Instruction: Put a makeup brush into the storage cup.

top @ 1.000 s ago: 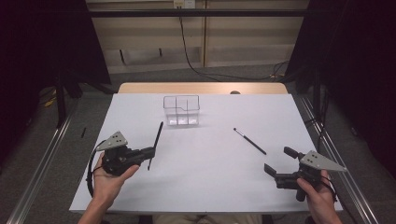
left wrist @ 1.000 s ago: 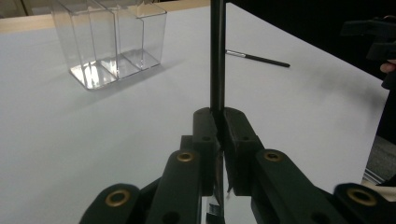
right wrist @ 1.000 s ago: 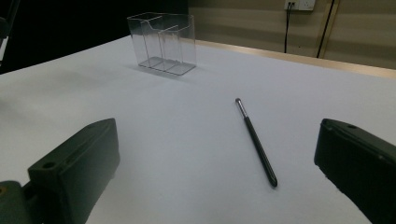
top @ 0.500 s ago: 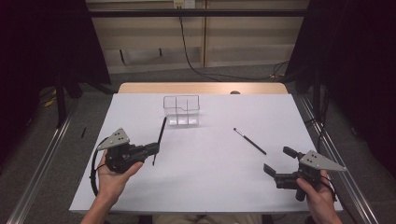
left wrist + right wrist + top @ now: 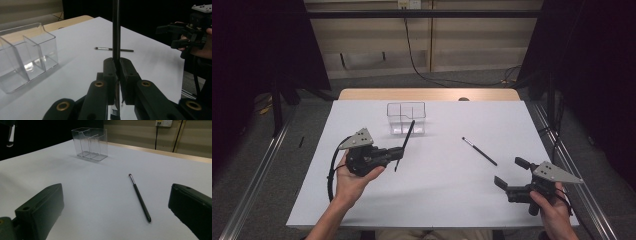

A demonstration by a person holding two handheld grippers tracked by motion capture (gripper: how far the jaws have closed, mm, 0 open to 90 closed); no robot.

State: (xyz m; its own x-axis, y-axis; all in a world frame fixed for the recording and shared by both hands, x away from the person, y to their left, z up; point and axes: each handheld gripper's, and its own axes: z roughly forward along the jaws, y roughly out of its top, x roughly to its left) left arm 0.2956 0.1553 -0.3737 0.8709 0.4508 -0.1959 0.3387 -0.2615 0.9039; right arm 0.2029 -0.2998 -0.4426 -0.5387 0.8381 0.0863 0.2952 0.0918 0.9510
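A person at a white table [image 5: 432,190] held the left gripper [image 5: 398,154], its jaws closed tight on a slim black brush [image 5: 406,140], while the right gripper [image 5: 510,173] rested near the table's 4 o'clock corner with its jaws spread wide and nothing between them. The held brush stood off the surface, its upper end tilted toward the clear divided organizer [image 5: 406,117] at 12 o'clock, with the tip seen against the box's near wall from above. A second brush [image 5: 479,151], black-handled with a silver ferrule, lay flat on the table at about 2 o'clock, well apart from the box and just ahead of the right gripper. Judging from this layout, the brush was bound for one of the organizer's compartments, and the risk lay in the light, unanchored box: a tip striking its rim or a divider could push or topple it. Gripped low on its handle, the brush could also pivot in the jaws and miss the opening. No brand, label or legible writing appeared on the brushes, the organizer or either gripper.
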